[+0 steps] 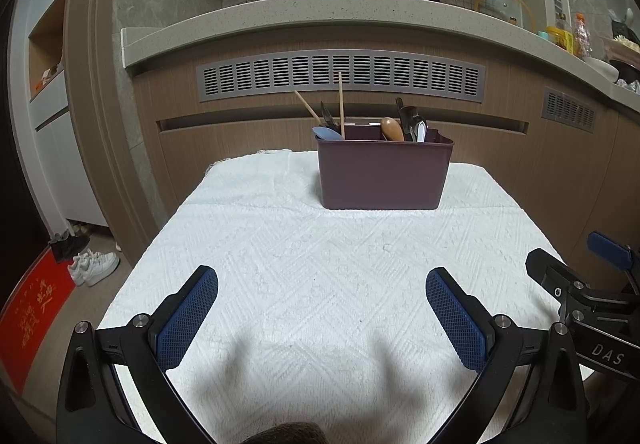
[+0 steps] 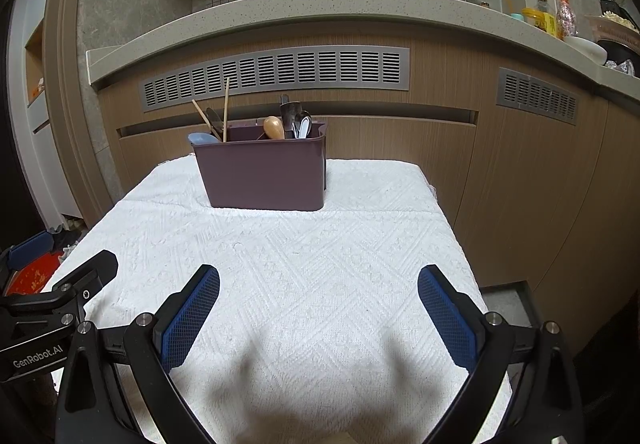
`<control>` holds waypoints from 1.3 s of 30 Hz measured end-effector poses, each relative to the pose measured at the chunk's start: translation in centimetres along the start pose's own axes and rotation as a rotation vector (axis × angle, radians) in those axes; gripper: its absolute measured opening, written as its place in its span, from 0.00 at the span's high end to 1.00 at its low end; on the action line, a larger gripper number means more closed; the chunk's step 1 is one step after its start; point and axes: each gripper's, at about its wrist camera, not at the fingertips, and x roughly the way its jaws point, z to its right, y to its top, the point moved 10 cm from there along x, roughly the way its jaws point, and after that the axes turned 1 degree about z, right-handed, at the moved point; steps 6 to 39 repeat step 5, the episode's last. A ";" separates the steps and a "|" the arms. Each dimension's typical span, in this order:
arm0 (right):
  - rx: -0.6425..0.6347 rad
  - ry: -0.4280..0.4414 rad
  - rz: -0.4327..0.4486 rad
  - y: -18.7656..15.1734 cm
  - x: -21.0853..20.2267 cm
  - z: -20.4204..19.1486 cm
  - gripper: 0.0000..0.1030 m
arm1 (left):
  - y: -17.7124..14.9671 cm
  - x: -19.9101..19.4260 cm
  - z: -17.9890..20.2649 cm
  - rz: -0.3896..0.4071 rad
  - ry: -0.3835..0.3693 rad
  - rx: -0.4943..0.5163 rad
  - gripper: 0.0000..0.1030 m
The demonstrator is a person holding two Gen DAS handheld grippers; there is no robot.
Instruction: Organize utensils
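Observation:
A maroon utensil caddy [image 1: 384,174] [image 2: 264,176] stands at the far end of a table under a white textured cloth [image 1: 320,264] [image 2: 280,276]. Out of it stick wooden chopsticks [image 1: 341,104] [image 2: 226,108], a light blue spoon [image 1: 328,133] [image 2: 200,138], a wooden spoon [image 1: 393,129] [image 2: 274,127] and dark and metal utensils [image 1: 412,122] [image 2: 296,118]. My left gripper [image 1: 322,286] hovers open over the near cloth, holding nothing. My right gripper [image 2: 319,284] is likewise open and empty, beside the left one, whose body shows at the left wrist view's right edge [image 1: 592,300].
A speckled countertop [image 1: 320,10] with vent grilles below runs behind the table. Bottles, a pot lid and dishes sit on it at the right [image 1: 572,32]. White shoes [image 1: 94,266] and a red mat [image 1: 36,308] lie on the floor to the left.

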 end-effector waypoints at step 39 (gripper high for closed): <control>0.000 0.002 -0.002 0.0 0.1 0.1 0.03 | -0.4 0.5 -0.3 -0.018 0.003 -0.010 0.00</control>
